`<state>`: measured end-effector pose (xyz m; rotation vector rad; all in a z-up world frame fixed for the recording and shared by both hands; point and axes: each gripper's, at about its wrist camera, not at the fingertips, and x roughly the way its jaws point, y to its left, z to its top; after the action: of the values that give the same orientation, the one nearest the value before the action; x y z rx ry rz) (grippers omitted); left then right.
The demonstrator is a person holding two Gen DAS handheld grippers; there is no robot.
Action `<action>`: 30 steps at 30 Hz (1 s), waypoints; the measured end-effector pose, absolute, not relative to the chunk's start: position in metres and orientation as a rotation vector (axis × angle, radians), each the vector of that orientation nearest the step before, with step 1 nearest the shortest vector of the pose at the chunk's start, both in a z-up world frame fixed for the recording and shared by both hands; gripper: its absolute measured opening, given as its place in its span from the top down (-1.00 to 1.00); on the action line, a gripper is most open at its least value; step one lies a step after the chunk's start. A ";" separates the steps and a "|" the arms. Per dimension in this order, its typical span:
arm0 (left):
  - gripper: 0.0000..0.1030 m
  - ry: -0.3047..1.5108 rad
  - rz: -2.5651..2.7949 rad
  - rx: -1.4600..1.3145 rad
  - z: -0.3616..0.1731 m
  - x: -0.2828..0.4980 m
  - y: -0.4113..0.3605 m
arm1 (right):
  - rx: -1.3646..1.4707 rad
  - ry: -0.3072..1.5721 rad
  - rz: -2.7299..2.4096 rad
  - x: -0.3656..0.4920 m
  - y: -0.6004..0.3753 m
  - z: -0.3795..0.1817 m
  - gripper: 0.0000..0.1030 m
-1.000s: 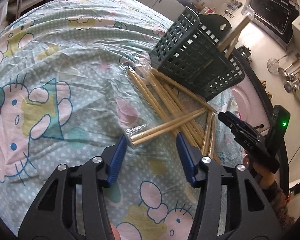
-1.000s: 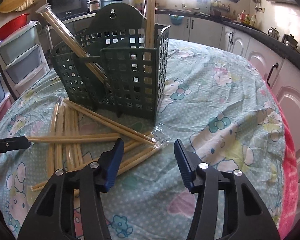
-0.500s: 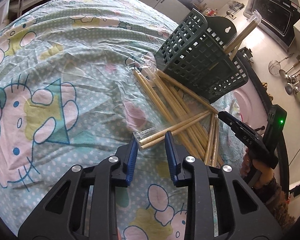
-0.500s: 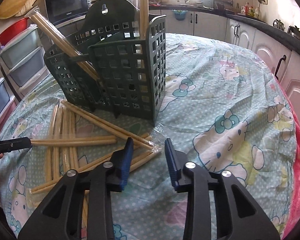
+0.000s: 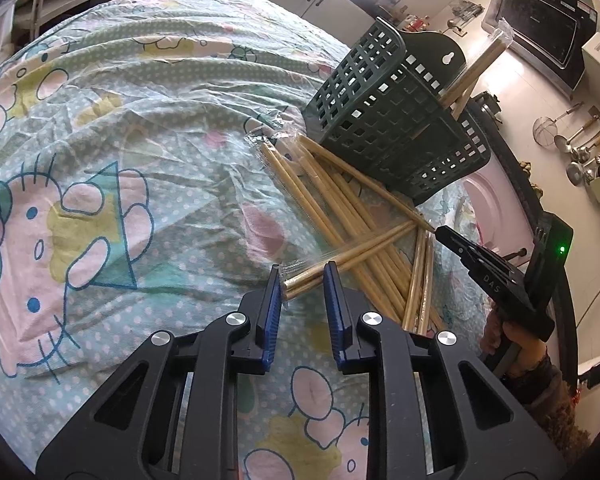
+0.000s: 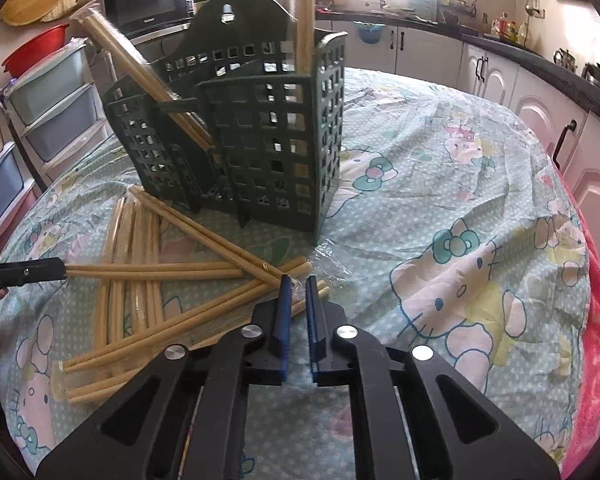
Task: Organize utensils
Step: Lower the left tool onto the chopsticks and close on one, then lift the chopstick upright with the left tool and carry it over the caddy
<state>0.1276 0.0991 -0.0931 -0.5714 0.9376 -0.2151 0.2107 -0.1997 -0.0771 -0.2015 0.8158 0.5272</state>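
Each wrapped chopstick pair on the worktop was caught endwise, the left gripper closing on one, the right gripper clamped on another (both shafts pointing toward the basket).

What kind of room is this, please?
Most likely a home kitchen: a microwave stands on the counter, ladles and strainers hang on the wall, and white cabinets run beneath a dark worktop.
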 end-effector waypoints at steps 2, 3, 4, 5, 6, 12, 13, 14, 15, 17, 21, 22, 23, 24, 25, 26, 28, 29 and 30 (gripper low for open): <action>0.73 0.932 -0.220 -0.571 -0.091 0.127 0.100 | -0.213 0.807 0.533 0.207 -0.198 -0.075 0.93; 0.73 0.930 -0.220 -0.570 -0.089 0.127 0.100 | -0.216 0.802 0.536 0.205 -0.198 -0.074 0.94; 0.73 0.927 -0.221 -0.571 -0.088 0.127 0.101 | -0.221 0.794 0.537 0.203 -0.198 -0.073 0.95; 0.74 0.924 -0.223 -0.571 -0.087 0.126 0.101 | -0.224 0.785 0.537 0.201 -0.198 -0.071 0.95; 0.74 0.922 -0.224 -0.570 -0.086 0.126 0.101 | -0.223 0.779 0.536 0.199 -0.197 -0.070 0.96; 0.79 0.885 -0.236 -0.550 -0.070 0.122 0.100 | -0.209 0.708 0.551 0.184 -0.200 -0.049 0.97; 0.80 0.876 -0.238 -0.545 -0.067 0.122 0.100 | -0.204 0.692 0.556 0.181 -0.201 -0.045 0.97; 0.81 0.868 -0.241 -0.542 -0.063 0.121 0.100 | -0.198 0.675 0.560 0.177 -0.201 -0.039 0.97; 0.82 0.859 -0.245 -0.539 -0.059 0.120 0.100 | -0.194 0.661 0.562 0.174 -0.202 -0.035 0.97; 0.84 0.844 -0.249 -0.533 -0.053 0.120 0.100 | -0.189 0.627 0.567 0.168 -0.202 -0.024 0.97; 0.87 0.810 -0.259 -0.521 -0.038 0.115 0.097 | -0.189 0.569 0.568 0.159 -0.201 -0.006 0.98; 0.88 0.803 -0.261 -0.516 -0.034 0.115 0.096 | -0.189 0.553 0.569 0.156 -0.200 0.000 0.98; 0.89 0.795 -0.265 -0.512 -0.030 0.115 0.094 | -0.188 0.538 0.568 0.154 -0.200 0.005 0.98; 0.89 0.790 -0.268 -0.510 -0.028 0.115 0.093 | -0.190 0.525 0.568 0.152 -0.199 0.009 0.98; 0.90 0.783 -0.273 -0.508 -0.024 0.114 0.092 | -0.191 0.514 0.570 0.150 -0.198 0.013 0.98; 0.91 0.778 -0.276 -0.506 -0.022 0.114 0.091 | -0.194 0.502 0.573 0.148 -0.197 0.017 0.98; 0.92 0.766 -0.282 -0.502 -0.017 0.114 0.088 | -0.203 0.480 0.575 0.144 -0.195 0.024 0.98; 0.92 0.762 -0.284 -0.498 -0.014 0.114 0.086 | -0.208 0.467 0.578 0.142 -0.193 0.029 0.98; 0.92 0.760 -0.285 -0.495 -0.013 0.114 0.085 | -0.211 0.460 0.580 0.141 -0.192 0.031 0.98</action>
<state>0.1139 0.0851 -0.0127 -0.4953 0.7602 -0.2849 0.1405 -0.1916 0.0309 -0.2111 0.4601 0.5798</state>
